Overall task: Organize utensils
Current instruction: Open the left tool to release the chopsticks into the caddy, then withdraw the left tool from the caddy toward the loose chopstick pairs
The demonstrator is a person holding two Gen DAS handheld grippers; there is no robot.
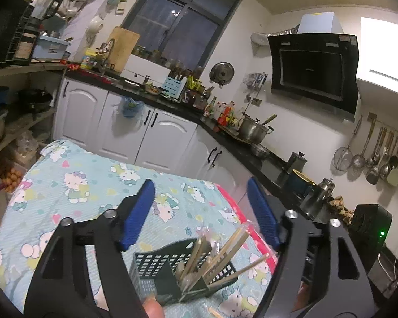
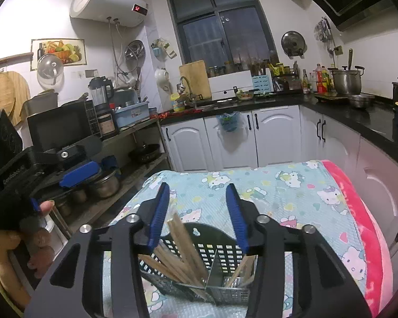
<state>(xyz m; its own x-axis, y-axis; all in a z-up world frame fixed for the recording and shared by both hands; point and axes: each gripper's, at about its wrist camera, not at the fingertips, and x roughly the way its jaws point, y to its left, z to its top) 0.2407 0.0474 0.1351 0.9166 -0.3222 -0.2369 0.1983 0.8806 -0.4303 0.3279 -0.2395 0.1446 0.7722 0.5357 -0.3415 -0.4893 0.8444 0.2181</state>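
A black slotted utensil basket (image 1: 159,267) stands on a table under a light-blue cartoon-cat cloth (image 1: 87,185). Wooden chopsticks (image 1: 225,249) and metal spoons (image 1: 199,246) stick up out of it. My left gripper (image 1: 201,182) hangs above and behind the basket, its jaws wide apart with nothing between them. In the right wrist view the same basket (image 2: 212,241) sits just under my right gripper (image 2: 197,186), which is open; chopsticks (image 2: 183,241) lean in the left compartment and a few more in the right one. The left gripper's blue finger (image 2: 79,175) shows at the left, held by a hand (image 2: 39,241).
A pink blanket (image 2: 358,212) edges the table's right side. White cabinets (image 2: 225,137) under a black counter (image 2: 358,114) run behind and to the right. An open shelf (image 2: 135,169) with pots stands to the left. A steel pot (image 1: 252,129) sits on the counter.
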